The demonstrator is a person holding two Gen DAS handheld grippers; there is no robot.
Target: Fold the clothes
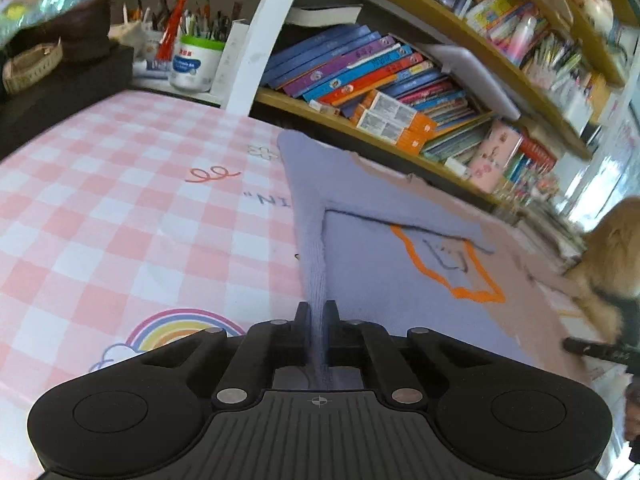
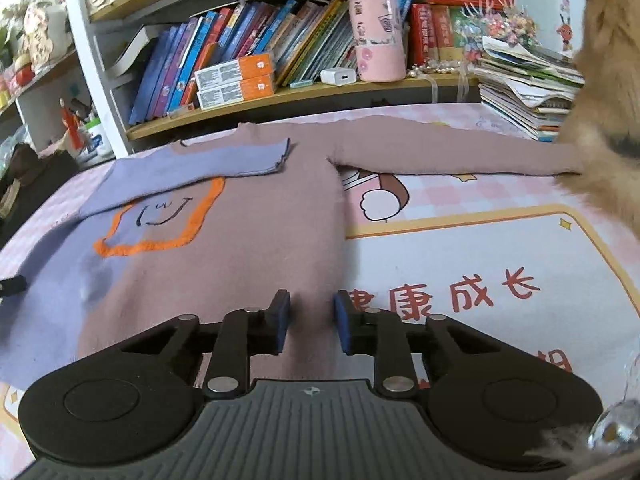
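Left tongs (image 1: 318,312) clamped on sweater (image 2: 248,232) edge, right tongs (image 2: 310,304) apart over its hem

We see a sweater (image 2: 248,248) half lavender, half dusty mauve with an orange outlined square, lying on a pink-and-white checked cloth (image 1: 100,184) printed with a rainbow (image 1: 180,328).
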